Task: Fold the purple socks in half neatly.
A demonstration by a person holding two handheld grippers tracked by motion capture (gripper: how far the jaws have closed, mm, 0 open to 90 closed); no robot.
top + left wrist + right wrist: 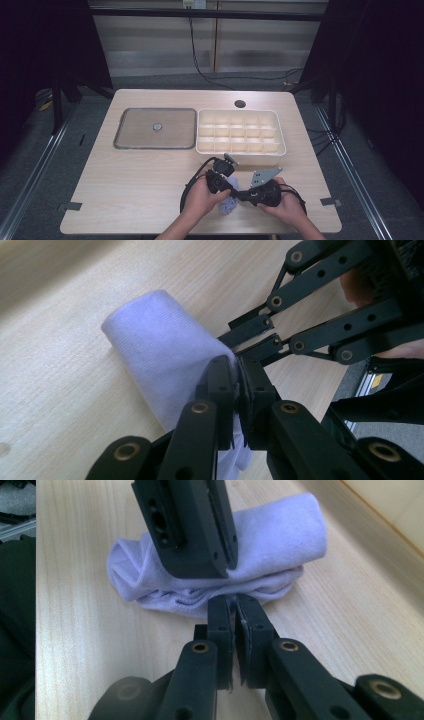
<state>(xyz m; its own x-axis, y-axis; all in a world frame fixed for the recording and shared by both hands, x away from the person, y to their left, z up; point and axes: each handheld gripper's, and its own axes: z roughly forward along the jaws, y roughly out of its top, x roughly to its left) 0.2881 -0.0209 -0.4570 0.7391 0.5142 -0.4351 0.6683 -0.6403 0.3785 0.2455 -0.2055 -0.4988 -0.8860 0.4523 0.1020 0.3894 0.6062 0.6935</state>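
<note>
A pale lavender rolled cloth point(229, 205) lies on the wooden table near its front edge. In the left gripper view the cloth point(160, 350) is a soft roll, and my left gripper point(236, 382) is shut on its near edge. My right gripper point(252, 342) comes in from the upper right and meets the same edge. In the right gripper view my right gripper point(234, 602) is shut on the lower fold of the cloth point(280, 535), while the left gripper point(200, 572) reaches down from above onto the roll. From above, the left gripper point(234, 192) and right gripper point(243, 195) meet tip to tip.
A white box point(280, 131) divided into several small compartments stands just beyond the grippers. To its left lies a flat grey tray point(130, 128) with a small round object point(157, 127) at its middle. A round hole point(240, 104) sits near the table's far edge.
</note>
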